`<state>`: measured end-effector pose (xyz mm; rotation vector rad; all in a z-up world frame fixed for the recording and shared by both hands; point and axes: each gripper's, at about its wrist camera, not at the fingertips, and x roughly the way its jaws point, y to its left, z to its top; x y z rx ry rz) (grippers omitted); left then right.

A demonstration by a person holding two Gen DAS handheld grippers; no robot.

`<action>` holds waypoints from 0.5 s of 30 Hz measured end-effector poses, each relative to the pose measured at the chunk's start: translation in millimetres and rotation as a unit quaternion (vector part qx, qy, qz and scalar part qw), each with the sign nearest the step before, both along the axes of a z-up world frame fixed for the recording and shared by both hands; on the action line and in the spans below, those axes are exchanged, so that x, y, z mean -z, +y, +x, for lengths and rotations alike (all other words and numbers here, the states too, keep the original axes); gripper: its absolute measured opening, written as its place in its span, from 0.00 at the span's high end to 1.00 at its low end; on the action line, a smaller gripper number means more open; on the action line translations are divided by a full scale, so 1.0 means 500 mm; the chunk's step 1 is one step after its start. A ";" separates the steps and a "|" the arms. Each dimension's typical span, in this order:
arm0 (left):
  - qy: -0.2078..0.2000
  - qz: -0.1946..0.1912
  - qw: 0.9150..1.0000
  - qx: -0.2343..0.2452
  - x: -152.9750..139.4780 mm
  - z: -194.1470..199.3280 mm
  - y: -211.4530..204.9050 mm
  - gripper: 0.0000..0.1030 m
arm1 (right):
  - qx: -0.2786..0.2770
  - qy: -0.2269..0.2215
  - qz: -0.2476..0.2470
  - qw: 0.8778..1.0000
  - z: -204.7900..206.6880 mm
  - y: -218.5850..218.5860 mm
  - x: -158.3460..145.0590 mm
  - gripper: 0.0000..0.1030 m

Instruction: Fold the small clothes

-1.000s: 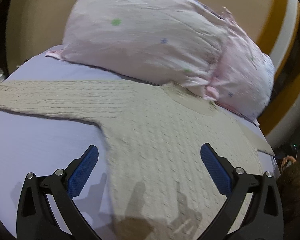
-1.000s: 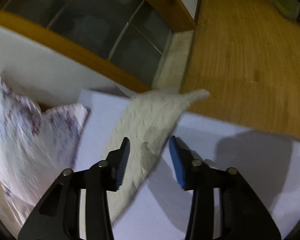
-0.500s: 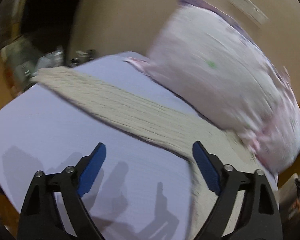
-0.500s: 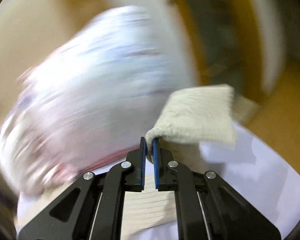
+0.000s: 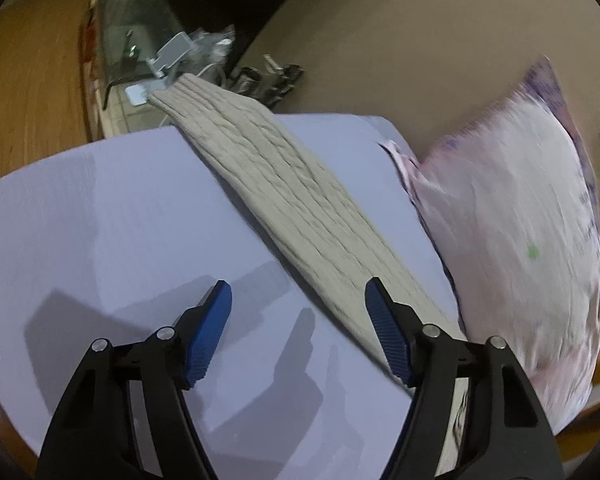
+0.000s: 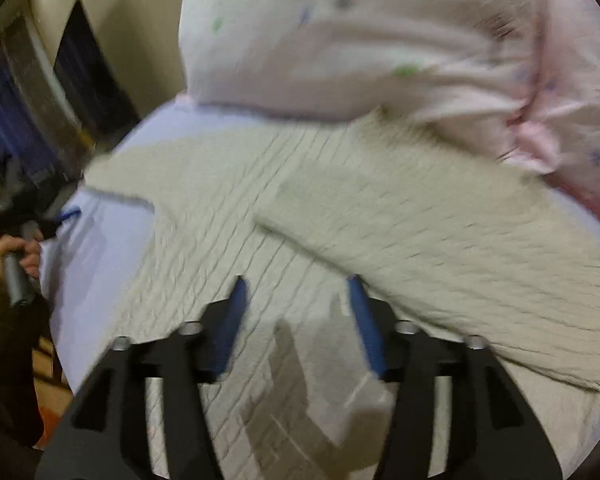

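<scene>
A beige cable-knit sweater (image 6: 228, 264) lies flat on the lavender bed sheet (image 5: 100, 216). In the right wrist view one sleeve (image 6: 452, 256) is folded across the body. My right gripper (image 6: 296, 292) is open and empty just above the sweater body. In the left wrist view the other sleeve (image 5: 296, 208) stretches out straight to the bed's far edge. My left gripper (image 5: 298, 300) is open and empty over the sheet, its right finger beside this sleeve.
A pink-white pillow (image 5: 532, 248) lies along the headboard, touching the sweater's top; it also shows in the right wrist view (image 6: 380, 40). A cluttered bedside stand (image 5: 172, 60) and wooden floor (image 5: 28, 92) lie beyond the bed edge.
My right gripper carried the right sleeve across the sweater body, let it go and opened. My left gripper swung left from the sweater body to the outstretched left sleeve.
</scene>
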<state>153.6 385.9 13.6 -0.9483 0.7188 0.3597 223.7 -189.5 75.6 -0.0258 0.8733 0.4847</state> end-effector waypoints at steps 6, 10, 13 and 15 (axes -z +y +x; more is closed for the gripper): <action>-0.010 -0.043 0.998 -0.044 0.015 0.024 0.080 0.57 | 0.063 -0.020 0.049 0.997 -0.008 -0.144 -0.056 0.33; 0.015 -0.028 0.997 -0.065 0.007 0.043 0.105 0.93 | 0.083 -0.033 0.058 0.994 -0.026 -0.202 -0.061 0.31; -0.001 0.071 0.997 -0.034 -0.093 0.085 0.042 0.95 | 0.103 -0.047 0.063 0.992 -0.026 -0.245 -0.062 0.28; -0.034 0.146 0.988 0.020 -0.182 0.125 -0.058 0.96 | 0.118 -0.056 0.066 0.989 -0.024 -0.273 -0.061 0.28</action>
